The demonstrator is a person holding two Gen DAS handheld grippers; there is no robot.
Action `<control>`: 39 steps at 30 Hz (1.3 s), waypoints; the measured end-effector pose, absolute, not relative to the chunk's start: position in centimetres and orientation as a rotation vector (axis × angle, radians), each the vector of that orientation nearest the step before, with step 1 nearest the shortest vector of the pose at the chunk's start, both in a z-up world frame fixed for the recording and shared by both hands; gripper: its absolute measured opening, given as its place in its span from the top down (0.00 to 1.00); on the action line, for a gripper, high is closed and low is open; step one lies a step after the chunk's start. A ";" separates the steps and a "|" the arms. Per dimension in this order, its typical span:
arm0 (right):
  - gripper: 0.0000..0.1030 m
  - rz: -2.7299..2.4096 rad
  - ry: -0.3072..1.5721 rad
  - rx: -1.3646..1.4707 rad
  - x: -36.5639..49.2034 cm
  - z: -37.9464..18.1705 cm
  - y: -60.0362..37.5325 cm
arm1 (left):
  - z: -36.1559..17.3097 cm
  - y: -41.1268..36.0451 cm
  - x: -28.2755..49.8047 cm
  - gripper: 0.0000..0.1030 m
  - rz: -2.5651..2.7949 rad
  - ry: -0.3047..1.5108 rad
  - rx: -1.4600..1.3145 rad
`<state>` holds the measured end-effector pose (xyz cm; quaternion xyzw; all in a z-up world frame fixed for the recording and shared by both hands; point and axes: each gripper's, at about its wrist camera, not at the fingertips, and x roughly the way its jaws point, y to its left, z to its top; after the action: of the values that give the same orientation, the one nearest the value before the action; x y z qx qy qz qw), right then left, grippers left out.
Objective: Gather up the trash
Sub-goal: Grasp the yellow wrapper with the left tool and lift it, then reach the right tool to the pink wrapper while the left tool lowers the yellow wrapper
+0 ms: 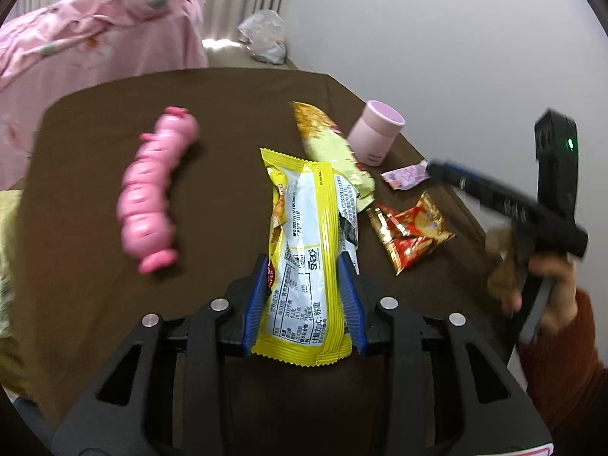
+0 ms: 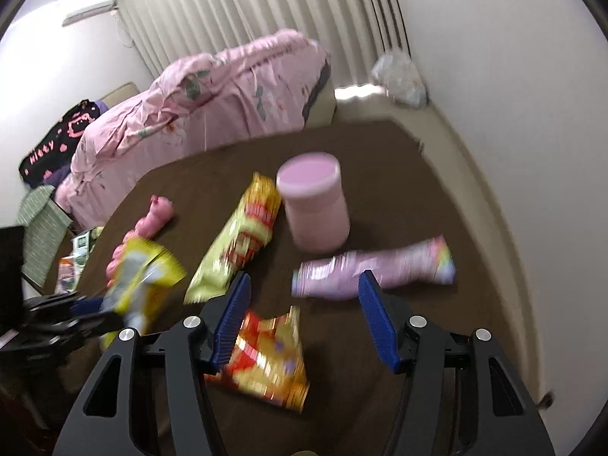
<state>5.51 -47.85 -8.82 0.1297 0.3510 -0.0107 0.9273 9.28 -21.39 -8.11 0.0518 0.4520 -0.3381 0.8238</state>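
Observation:
My left gripper is shut on a yellow and white snack wrapper and holds it over the brown table; the held wrapper also shows in the right wrist view. My right gripper is open and empty, above a red and gold wrapper, with a purple wrapper just beyond its right finger. A pale green and yellow wrapper lies ahead of it. In the left wrist view these lie to the right: the red wrapper, the purple wrapper, the green wrapper.
A pink cylindrical container stands behind the wrappers, seen also in the left wrist view. A pink segmented toy lies on the table's left. Pink bedding lies beyond the table. A white plastic bag sits by the wall.

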 end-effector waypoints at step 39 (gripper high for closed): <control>0.46 -0.103 0.890 0.555 4.0 -12.5 -48.0 | -7.2 -15.8 8.6 0.51 -0.594 0.911 0.006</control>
<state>3.98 -47.99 -12.49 0.2648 0.4245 -0.0491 0.8644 8.62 -15.81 -7.24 0.0029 0.4334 -0.2827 0.8557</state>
